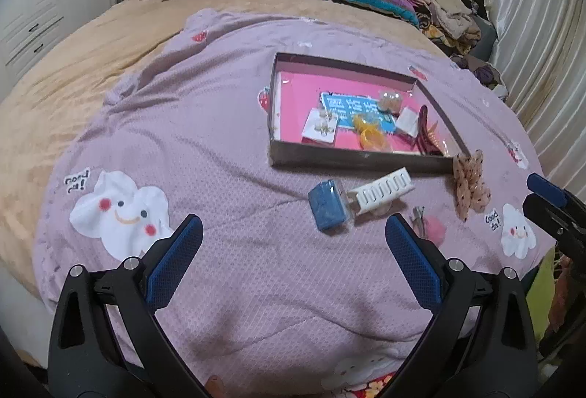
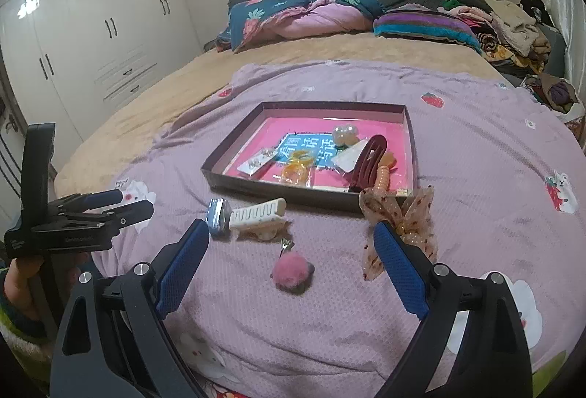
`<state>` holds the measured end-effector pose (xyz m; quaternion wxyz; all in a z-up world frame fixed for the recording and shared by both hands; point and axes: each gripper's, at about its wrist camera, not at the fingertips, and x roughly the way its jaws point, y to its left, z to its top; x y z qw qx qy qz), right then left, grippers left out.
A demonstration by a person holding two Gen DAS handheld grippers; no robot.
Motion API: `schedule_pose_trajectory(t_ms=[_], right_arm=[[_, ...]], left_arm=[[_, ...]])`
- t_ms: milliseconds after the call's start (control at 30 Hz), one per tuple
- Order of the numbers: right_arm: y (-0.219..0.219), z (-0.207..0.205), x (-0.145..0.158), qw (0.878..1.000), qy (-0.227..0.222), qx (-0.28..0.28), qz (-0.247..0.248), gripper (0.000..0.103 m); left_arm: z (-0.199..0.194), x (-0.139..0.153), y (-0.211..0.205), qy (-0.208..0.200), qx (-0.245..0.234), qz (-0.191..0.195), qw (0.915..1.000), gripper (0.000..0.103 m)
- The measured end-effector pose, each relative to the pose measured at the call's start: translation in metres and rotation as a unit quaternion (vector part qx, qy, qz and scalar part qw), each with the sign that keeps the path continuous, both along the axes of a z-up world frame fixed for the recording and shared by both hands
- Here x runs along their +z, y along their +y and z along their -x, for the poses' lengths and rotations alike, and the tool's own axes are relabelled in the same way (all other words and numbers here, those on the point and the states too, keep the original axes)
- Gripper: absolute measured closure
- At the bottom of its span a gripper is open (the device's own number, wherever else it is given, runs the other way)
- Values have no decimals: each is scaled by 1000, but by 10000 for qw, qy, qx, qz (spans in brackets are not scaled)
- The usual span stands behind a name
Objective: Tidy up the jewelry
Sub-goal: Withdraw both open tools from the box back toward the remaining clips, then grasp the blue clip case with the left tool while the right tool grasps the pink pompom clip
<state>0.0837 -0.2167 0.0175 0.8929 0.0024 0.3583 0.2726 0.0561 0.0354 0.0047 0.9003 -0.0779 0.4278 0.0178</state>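
Both claws gape wide and empty, the right claw (image 2: pixel 291 238) poised over a pink pompom (image 2: pixel 292 274) near the bed's front edge; the left claw (image 1: pixel 293 233) hovers beside. Best pinched across its fluff, then carried into the tray (image 2: pixel 293 193).

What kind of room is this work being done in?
Most likely a bedroom: the items lie on a bed with a purple quilt, pillows and bedding at its head, and a white wardrobe alongside.
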Motion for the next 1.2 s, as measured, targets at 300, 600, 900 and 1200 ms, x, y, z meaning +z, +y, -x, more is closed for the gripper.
schedule_pose_trajectory(t_ms=[300, 600, 900, 1200], right_arm=[[8, 1, -21, 9995, 212, 129, 192, 12], [14, -1, -41, 9984, 382, 213, 351, 12], [26, -5, -64, 9968, 510, 345, 518, 13], [39, -22, -90, 9932, 925, 458, 540, 39]], left_arm=[[-2, -20, 1, 262, -50, -5, 9996, 10], [-11, -37, -7, 455, -156, 22, 9988, 10], [-21, -46, -7, 561, -190, 76, 9982, 10], [-34, -58, -15, 694, -319, 175, 9969, 26]])
